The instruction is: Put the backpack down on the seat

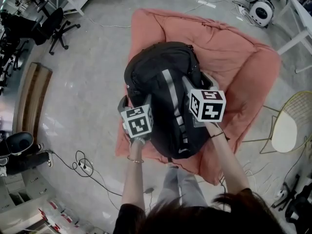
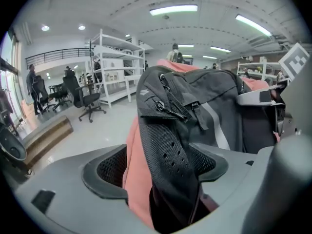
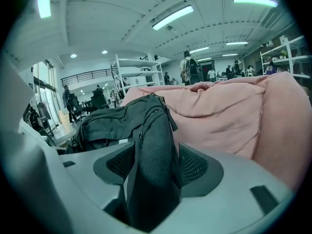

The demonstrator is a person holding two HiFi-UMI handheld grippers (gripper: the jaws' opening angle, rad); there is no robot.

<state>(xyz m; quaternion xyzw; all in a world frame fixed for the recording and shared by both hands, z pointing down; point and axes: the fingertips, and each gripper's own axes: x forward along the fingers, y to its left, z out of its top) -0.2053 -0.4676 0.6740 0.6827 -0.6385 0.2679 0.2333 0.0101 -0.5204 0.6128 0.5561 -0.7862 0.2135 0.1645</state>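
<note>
Two sets of jaws stand spread wide, the left gripper (image 2: 163, 165) and the right gripper (image 3: 156, 168) each with a mesh strap (image 2: 170, 147) slack between its pads, shown only in the gripper views, while the head view alone shows the backpack (image 1: 161, 82) lying on the pink seat (image 1: 234, 57) beneath it.

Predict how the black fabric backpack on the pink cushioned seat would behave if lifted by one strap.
Probably floppy: the black fabric backpack lies slumped on the pink cushioned seat, and its mesh shoulder strap bends loosely. Likely moderately heavy, since its body bulges as if full. Unlikely to slide or roll; the soft seat cradles it.
</note>
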